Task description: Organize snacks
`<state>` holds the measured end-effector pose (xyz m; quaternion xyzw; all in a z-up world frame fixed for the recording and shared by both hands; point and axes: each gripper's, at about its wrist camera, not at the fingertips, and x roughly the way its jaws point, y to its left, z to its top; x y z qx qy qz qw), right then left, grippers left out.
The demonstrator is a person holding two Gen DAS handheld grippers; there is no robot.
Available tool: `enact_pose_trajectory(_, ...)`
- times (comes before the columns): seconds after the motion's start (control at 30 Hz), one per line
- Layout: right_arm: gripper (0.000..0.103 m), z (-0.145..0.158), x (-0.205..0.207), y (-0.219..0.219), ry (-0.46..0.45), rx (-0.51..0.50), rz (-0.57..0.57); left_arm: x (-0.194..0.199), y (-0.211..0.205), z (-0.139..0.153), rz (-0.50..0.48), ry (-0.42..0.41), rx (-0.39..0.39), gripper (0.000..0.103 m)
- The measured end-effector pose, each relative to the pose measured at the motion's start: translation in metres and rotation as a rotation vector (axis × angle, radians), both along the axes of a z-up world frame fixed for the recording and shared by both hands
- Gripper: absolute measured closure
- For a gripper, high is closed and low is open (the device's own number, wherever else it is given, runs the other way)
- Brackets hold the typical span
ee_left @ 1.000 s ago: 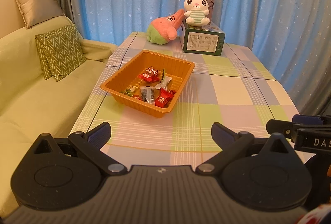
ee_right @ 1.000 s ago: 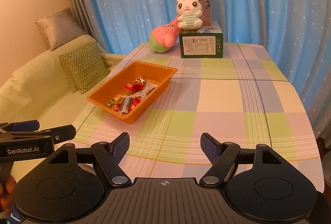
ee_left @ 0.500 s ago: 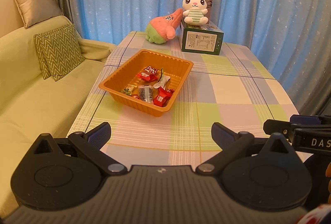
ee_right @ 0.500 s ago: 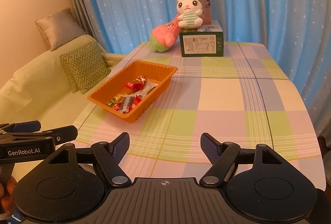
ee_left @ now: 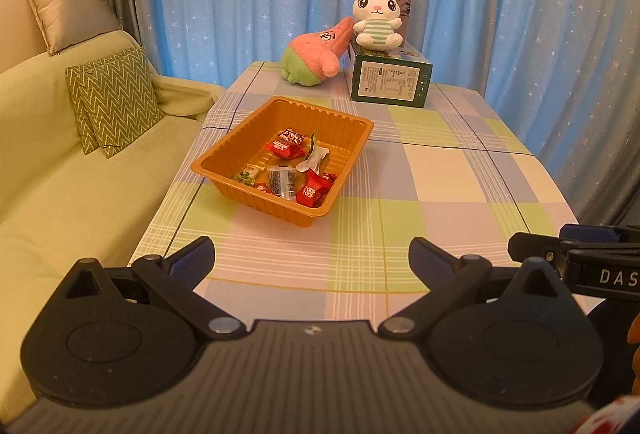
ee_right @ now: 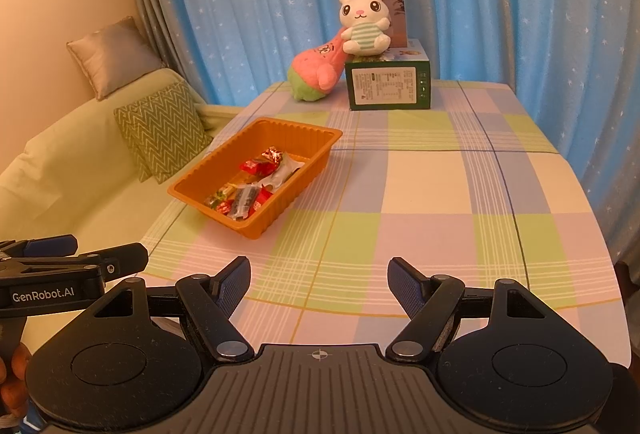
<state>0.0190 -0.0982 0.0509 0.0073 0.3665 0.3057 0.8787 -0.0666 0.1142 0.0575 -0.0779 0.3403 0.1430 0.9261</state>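
Left gripper point(ee_left: 312, 258) and right gripper point(ee_right: 319, 280) both hover above the near edge of the checked table point(ee_right: 432, 193), fingers spread wide, nothing between them. Orange tray point(ee_left: 236, 149) sits on the table's left side, well ahead of both, holding the wrapped snacks point(ee_left: 294, 169). Plush toys and boxes stand at the far end.

Left gripper point(ee_left: 312, 260) level, jaws spread wide, nothing between. Right gripper point(ee_right: 319, 280) alongside, same height, jaws wide apart too, nothing gripped.
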Motion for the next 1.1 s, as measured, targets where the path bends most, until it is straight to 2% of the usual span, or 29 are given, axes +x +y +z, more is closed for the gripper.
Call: enact_pose_trajectory(1.1,0.028,-0.0057,0.0005,-0.0017,0.007,-0.001,-0.004,-0.0018,-0.0005,-0.0033,-0.007,-0.013,-0.013,0.001)
